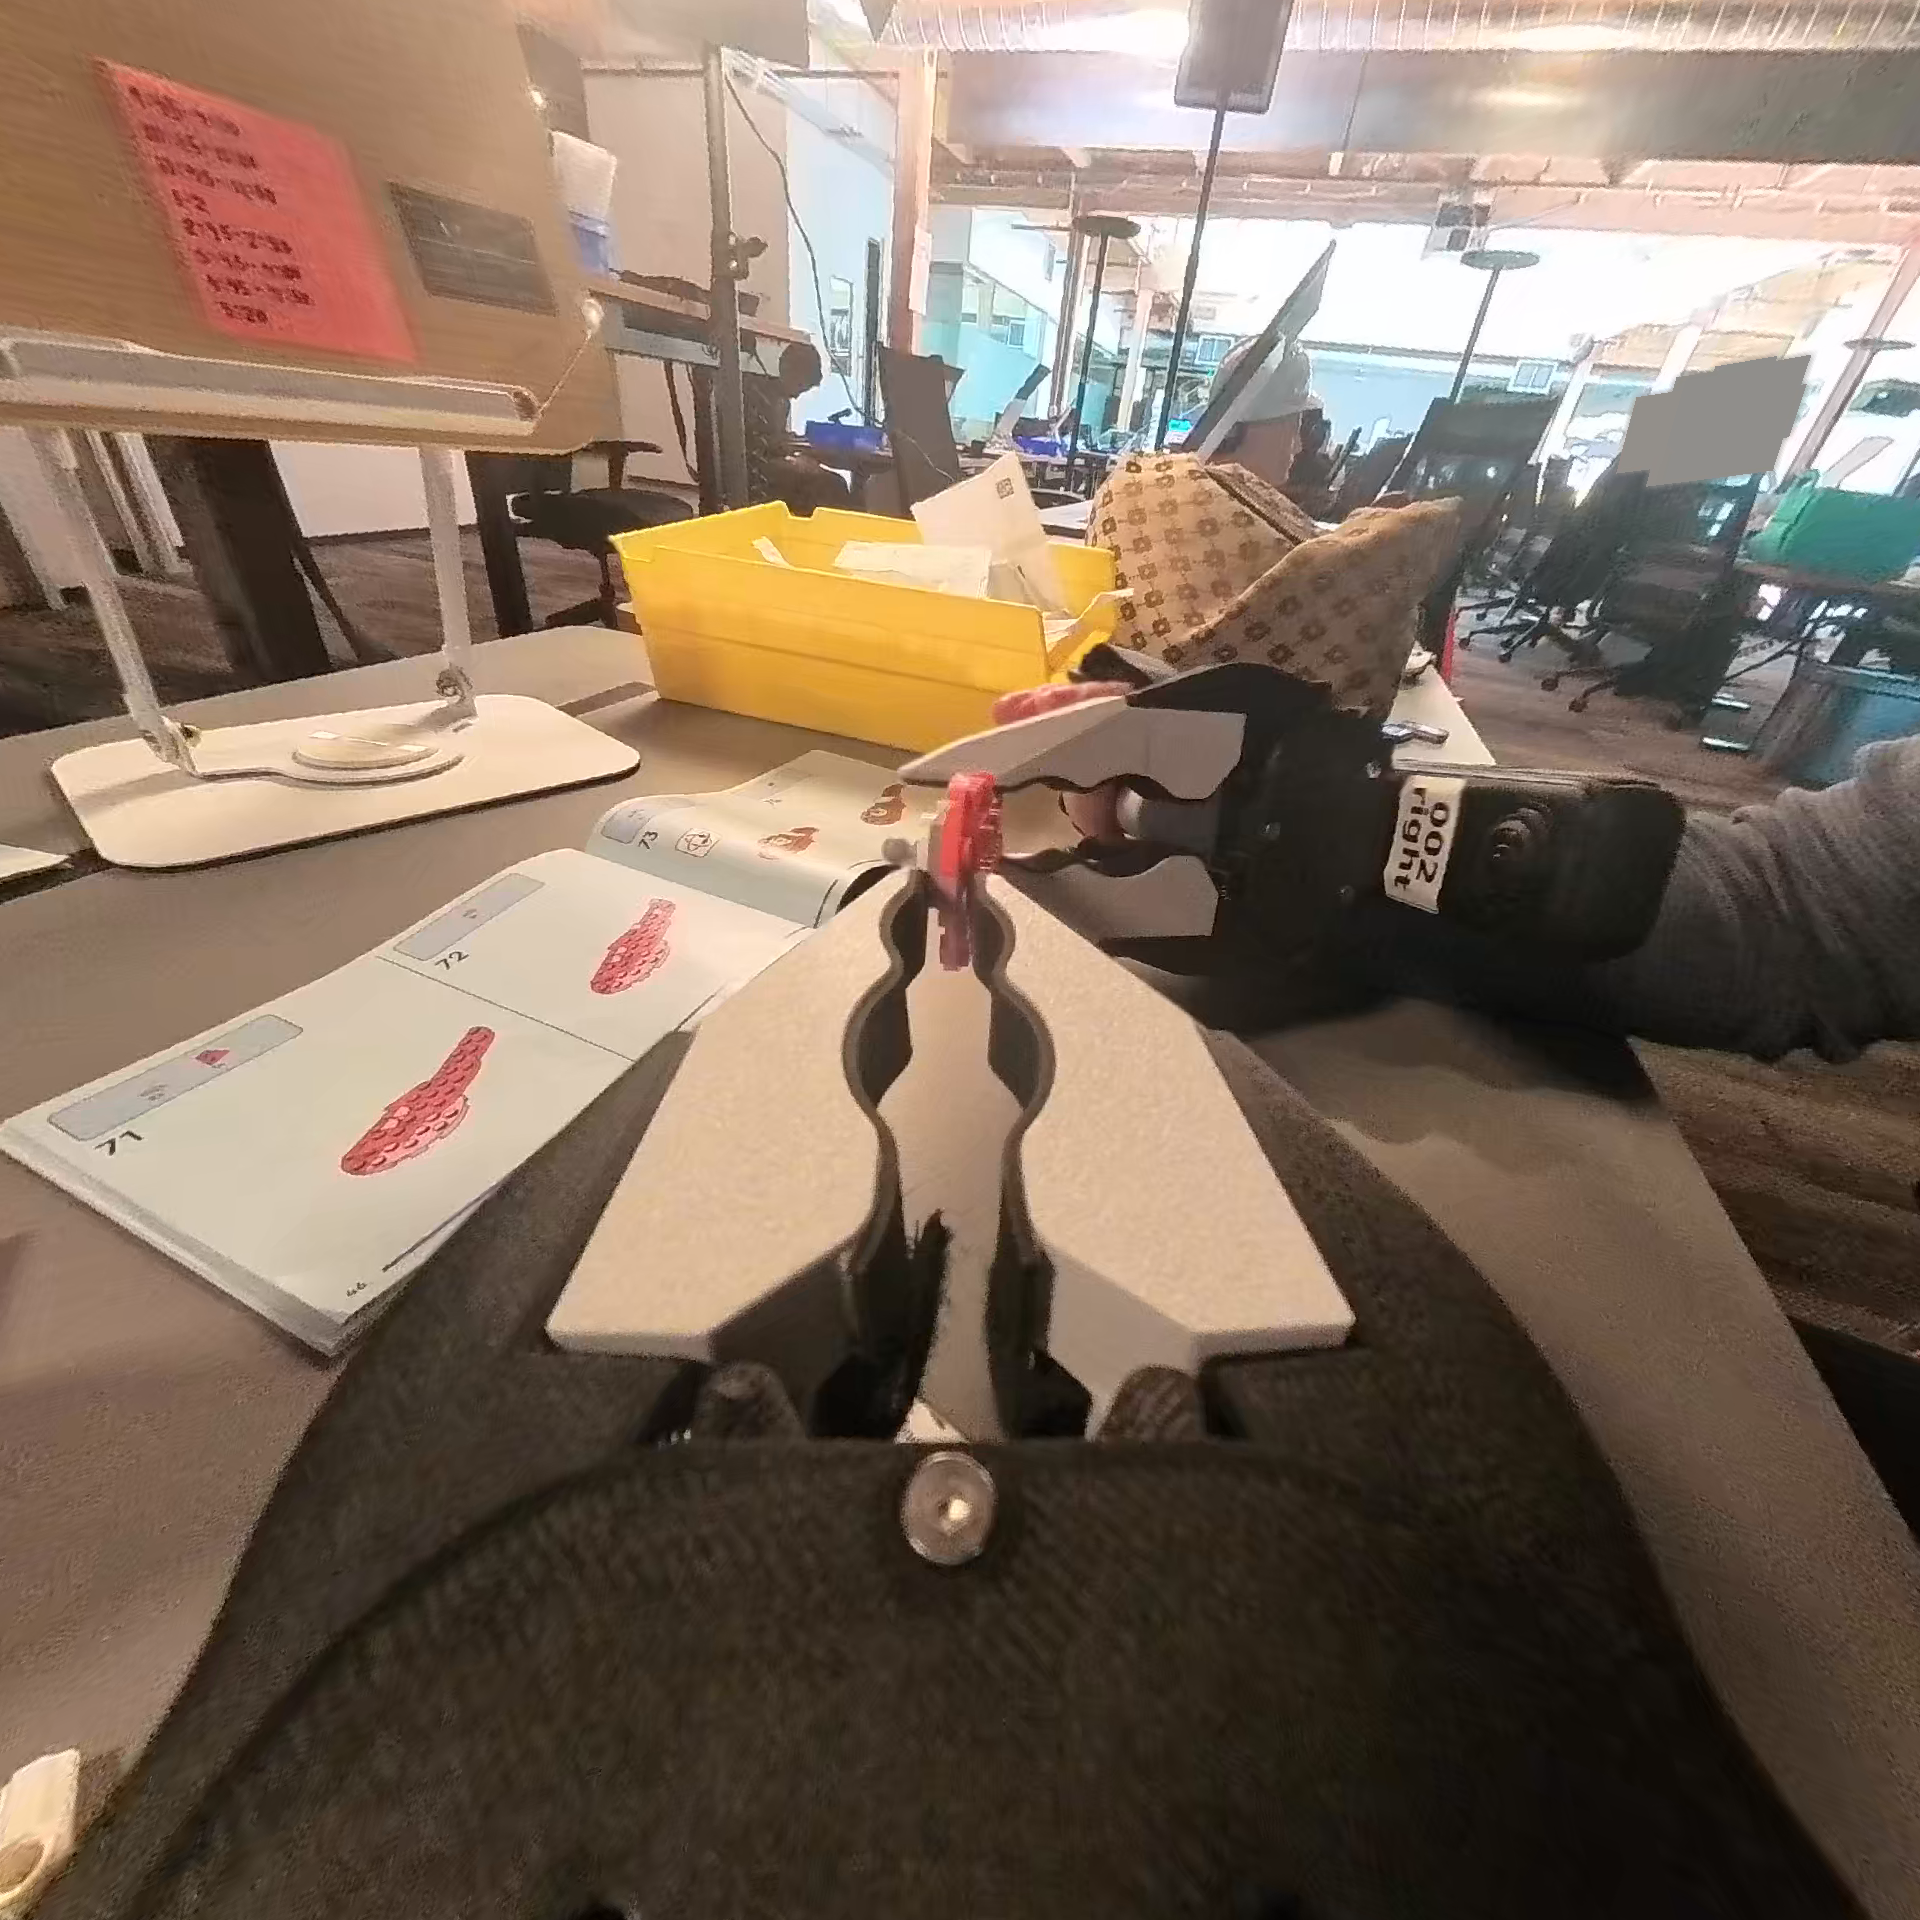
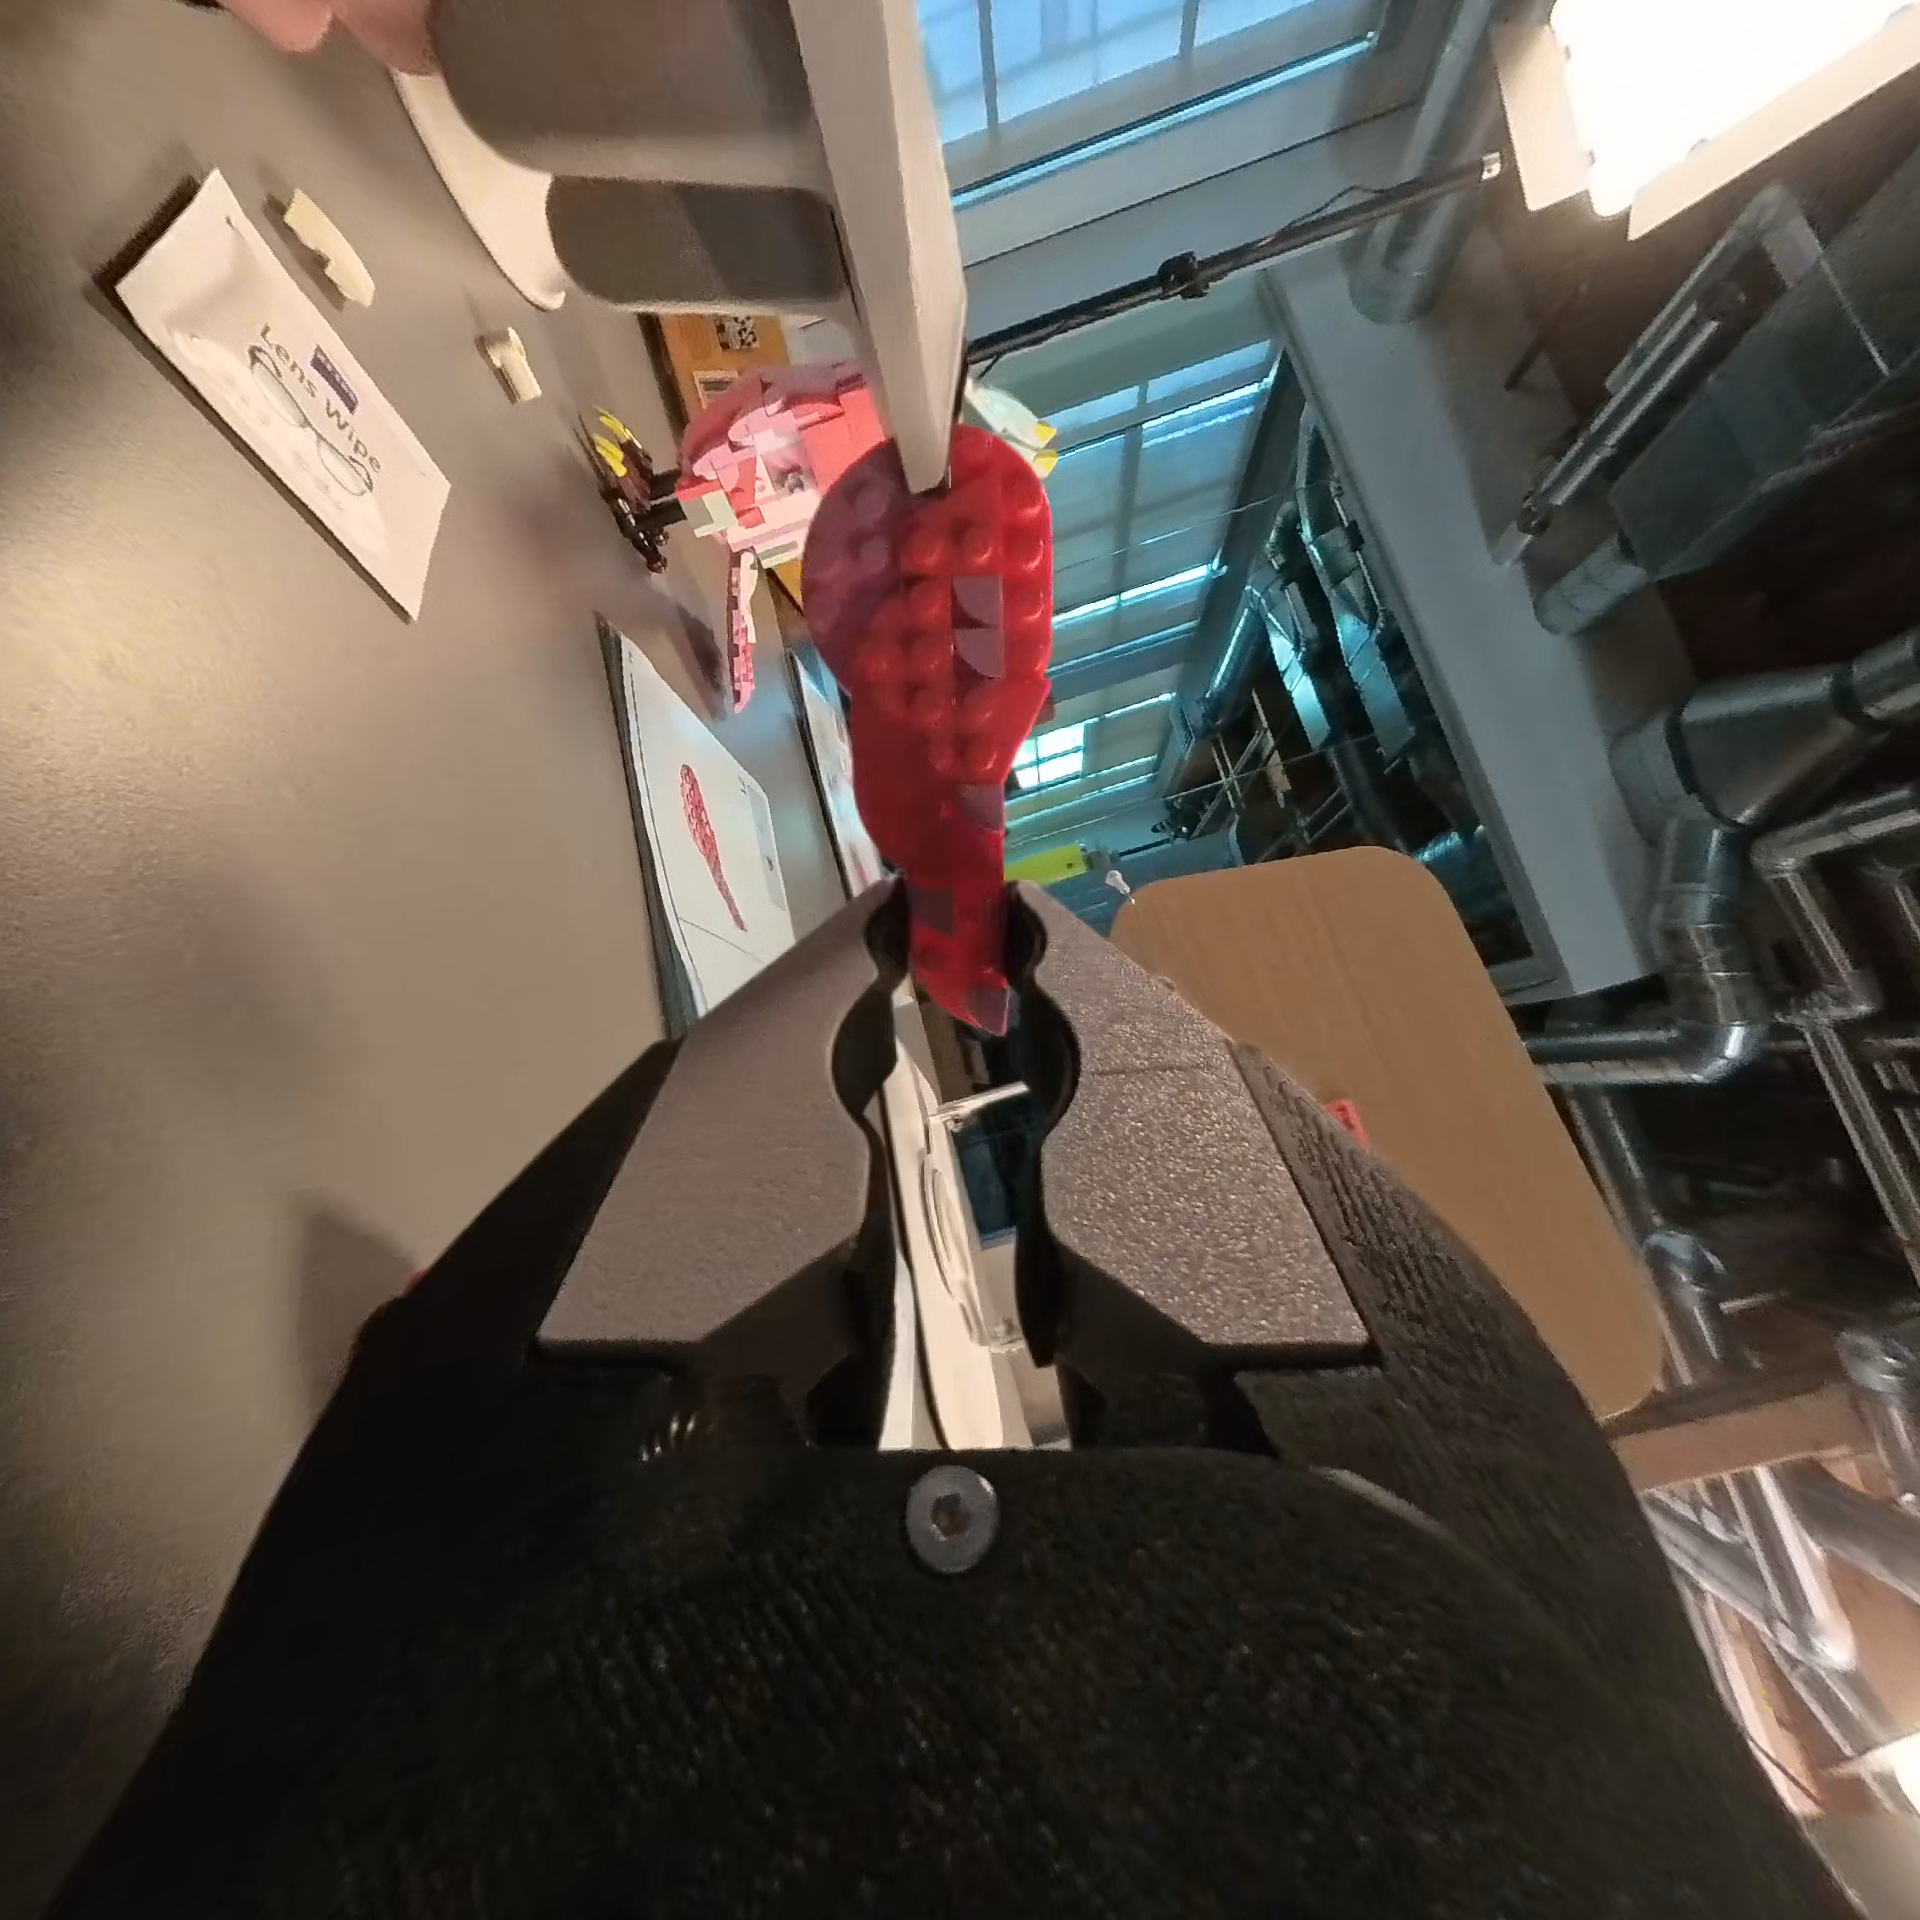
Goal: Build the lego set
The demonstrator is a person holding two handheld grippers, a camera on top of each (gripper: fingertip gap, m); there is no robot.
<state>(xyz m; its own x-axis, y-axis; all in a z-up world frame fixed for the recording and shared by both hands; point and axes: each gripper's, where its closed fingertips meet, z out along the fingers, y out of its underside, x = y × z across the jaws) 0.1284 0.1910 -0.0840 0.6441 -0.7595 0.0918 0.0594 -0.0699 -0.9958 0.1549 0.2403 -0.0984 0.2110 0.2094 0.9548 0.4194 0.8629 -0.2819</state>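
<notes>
Both grippers grip 1 red brick wing (image 2: pixel 935 665) in mid-air above the booklet (image 1: pixel 312 1060): the left gripper (image 1: pixel 951 883) nearly closed on its edge, the right gripper (image 2: pixel 961 914) narrowly parted, clamping its tip.

1 red brick wing (image 2: pixel 940 665), 1 booklet (image 1: pixel 416 1039), 1 yellow bin (image 1: pixel 831 644).

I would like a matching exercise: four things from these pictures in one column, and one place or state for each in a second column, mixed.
1. red brick plate
2. yellow bin
3. instruction booklet
4. white packet

a. lies open on the table
b. holds papers
c. gripped by both grippers
d. lies flat, closed

Pairs: 1-c, 2-b, 3-a, 4-d
</notes>
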